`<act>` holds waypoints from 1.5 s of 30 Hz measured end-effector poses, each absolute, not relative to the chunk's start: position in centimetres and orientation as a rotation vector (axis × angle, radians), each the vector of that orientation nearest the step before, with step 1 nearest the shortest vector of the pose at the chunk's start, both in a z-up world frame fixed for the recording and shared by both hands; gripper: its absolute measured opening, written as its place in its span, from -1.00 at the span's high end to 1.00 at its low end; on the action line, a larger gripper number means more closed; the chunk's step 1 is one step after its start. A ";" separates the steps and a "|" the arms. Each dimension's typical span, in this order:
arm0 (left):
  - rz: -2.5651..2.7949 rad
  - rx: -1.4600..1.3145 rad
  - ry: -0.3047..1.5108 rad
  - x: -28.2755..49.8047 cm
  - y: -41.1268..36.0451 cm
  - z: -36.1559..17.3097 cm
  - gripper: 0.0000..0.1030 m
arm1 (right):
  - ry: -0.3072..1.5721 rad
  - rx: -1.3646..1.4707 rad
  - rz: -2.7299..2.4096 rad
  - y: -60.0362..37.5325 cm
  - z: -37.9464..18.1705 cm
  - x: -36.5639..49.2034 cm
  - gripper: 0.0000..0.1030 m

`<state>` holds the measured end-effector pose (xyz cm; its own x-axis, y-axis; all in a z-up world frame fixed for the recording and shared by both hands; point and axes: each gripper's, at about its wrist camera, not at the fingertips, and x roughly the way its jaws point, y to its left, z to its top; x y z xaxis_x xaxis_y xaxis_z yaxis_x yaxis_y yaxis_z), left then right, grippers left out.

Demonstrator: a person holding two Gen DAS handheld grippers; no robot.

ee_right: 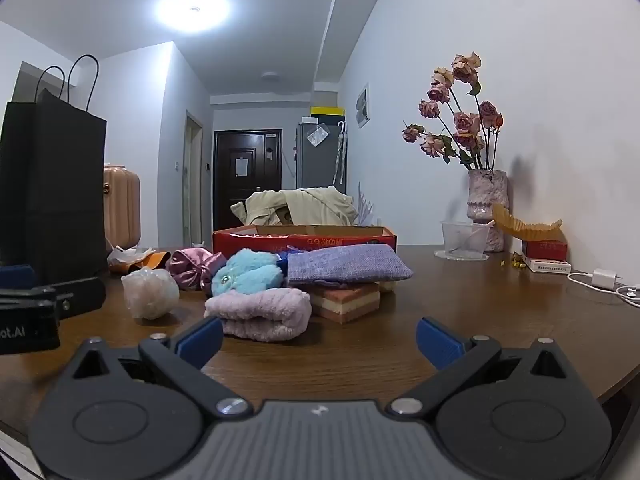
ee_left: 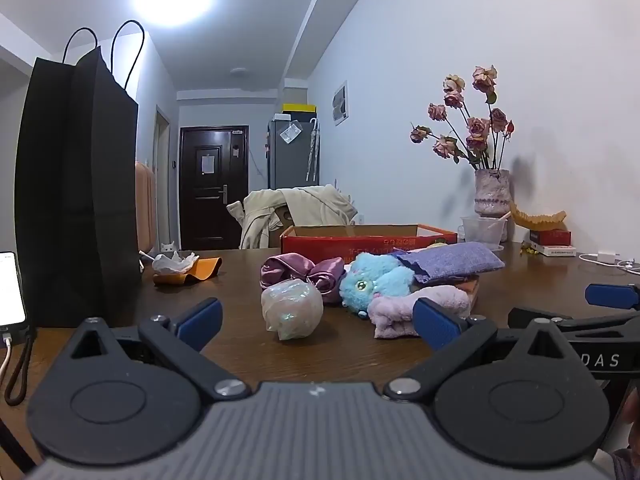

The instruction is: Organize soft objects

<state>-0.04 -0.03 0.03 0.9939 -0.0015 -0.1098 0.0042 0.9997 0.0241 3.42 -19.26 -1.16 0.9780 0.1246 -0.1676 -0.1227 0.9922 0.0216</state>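
Soft things lie in a pile mid-table: a pearly wrapped ball [ee_left: 292,310] [ee_right: 150,292], a satin mauve scrunchie [ee_left: 300,274] [ee_right: 192,266], a blue plush toy [ee_left: 374,280] [ee_right: 246,272], a folded lilac towel [ee_left: 404,310] [ee_right: 260,312], a purple woven pouch [ee_left: 452,262] [ee_right: 346,266] and a striped sponge block [ee_right: 346,300]. My left gripper [ee_left: 316,322] is open and empty, just short of the ball. My right gripper [ee_right: 320,340] is open and empty, just short of the towel.
A red cardboard box [ee_left: 368,238] [ee_right: 304,236] stands open behind the pile. A tall black paper bag [ee_left: 76,192] [ee_right: 52,196] stands at the left, with a phone [ee_left: 10,288] beside it. A vase of dried roses [ee_right: 486,204], a plastic cup [ee_right: 464,240] and a charger [ee_right: 604,278] are at the right.
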 end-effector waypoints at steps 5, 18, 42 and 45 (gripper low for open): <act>-0.003 0.012 0.120 0.0 0.1 0.0 -1.00 | 0.173 0.002 0.121 -19.0 -1.3 3.7 -1.00; -0.002 0.026 0.112 -0.2 -0.1 0.1 -1.00 | 0.152 0.016 0.119 -19.2 -1.2 3.3 -1.00; -0.003 0.034 0.113 -0.1 0.1 0.1 -1.00 | 0.157 0.020 0.117 -19.3 -1.4 3.5 -1.00; -0.004 0.036 0.111 0.0 0.1 0.1 -1.00 | 0.155 0.020 0.119 -19.2 -1.4 3.6 -1.00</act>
